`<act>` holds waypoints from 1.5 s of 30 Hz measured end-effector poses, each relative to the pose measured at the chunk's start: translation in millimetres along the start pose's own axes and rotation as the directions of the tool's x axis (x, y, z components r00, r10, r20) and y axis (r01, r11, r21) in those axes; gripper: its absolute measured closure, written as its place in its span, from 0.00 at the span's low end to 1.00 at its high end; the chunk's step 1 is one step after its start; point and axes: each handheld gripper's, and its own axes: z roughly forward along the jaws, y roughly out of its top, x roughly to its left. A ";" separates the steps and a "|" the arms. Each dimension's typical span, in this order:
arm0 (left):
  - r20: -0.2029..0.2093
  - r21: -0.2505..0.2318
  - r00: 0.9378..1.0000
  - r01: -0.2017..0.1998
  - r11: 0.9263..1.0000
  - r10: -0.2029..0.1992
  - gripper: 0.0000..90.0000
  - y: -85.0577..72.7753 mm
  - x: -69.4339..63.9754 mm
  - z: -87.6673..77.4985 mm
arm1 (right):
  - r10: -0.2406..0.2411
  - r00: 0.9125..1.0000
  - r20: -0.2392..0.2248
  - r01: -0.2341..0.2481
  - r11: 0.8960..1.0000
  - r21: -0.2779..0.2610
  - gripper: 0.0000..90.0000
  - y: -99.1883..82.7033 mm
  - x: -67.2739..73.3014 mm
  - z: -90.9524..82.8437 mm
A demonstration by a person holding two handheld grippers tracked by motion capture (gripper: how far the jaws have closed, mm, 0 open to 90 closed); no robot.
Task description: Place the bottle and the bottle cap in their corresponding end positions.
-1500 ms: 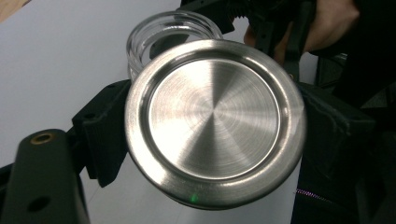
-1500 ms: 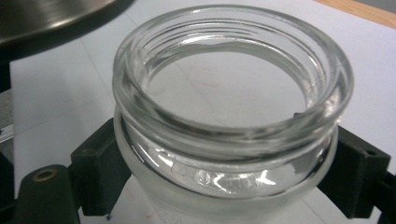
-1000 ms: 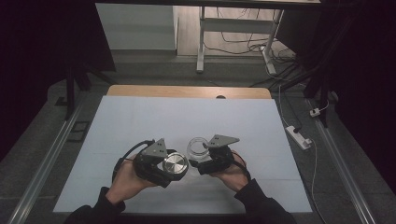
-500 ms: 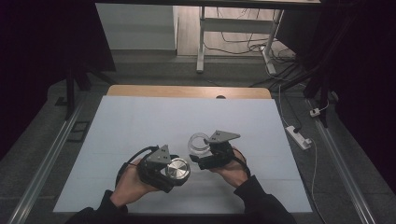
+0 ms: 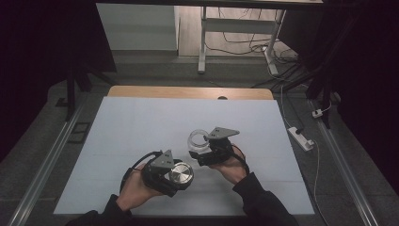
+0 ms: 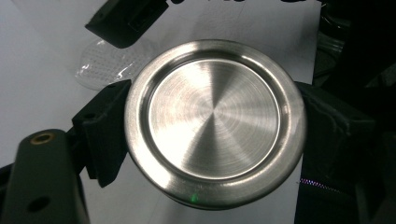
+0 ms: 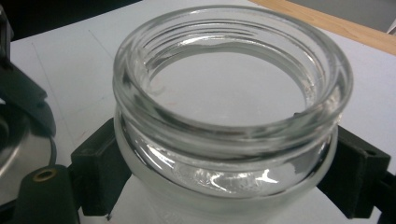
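A round brushed-steel lid point(image 5: 180, 173) point(image 6: 215, 120) sits flat-side up between the jaws of my left gripper point(image 5: 175, 176) point(image 6: 212, 126), which is shut on its rim at left and right. To its upper right, my right gripper point(image 5: 201, 149) point(image 7: 224, 172) is shut on a clear glass jar point(image 5: 198, 140) point(image 7: 229, 112) with a threaded neck, mouth open and empty. The jar is gripped at its body below the neck. Lid and jar are a short way apart above the white table sheet point(image 5: 141, 127).
The white sheet covers the table; a wooden edge point(image 5: 188, 92) runs along its far side. A metal rail point(image 5: 42, 169) lies left of the table. A power strip point(image 5: 301, 137) and cables lie on the floor at right. A desk leg point(image 5: 203, 42) stands beyond.
My left hand with the lid has sunk and drawn back toward the near edge, away from the jar. The right hand with the jar has stayed about where it was.
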 end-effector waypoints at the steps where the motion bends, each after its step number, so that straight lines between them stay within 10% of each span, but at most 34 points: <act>1: 0.002 -0.004 1.000 0.006 1.000 -0.006 0.21 -0.7 -0.4 1.8 | 0.000 1.000 0.000 0.000 1.000 0.000 0.16 0.0 0.0 0.0; 45: -0.065 0.042 0.996 0.059 0.997 -0.056 0.21 -16.7 23.3 64.4 | 0.013 0.998 0.068 -0.012 1.000 -0.004 0.16 13.0 -32.0 49.9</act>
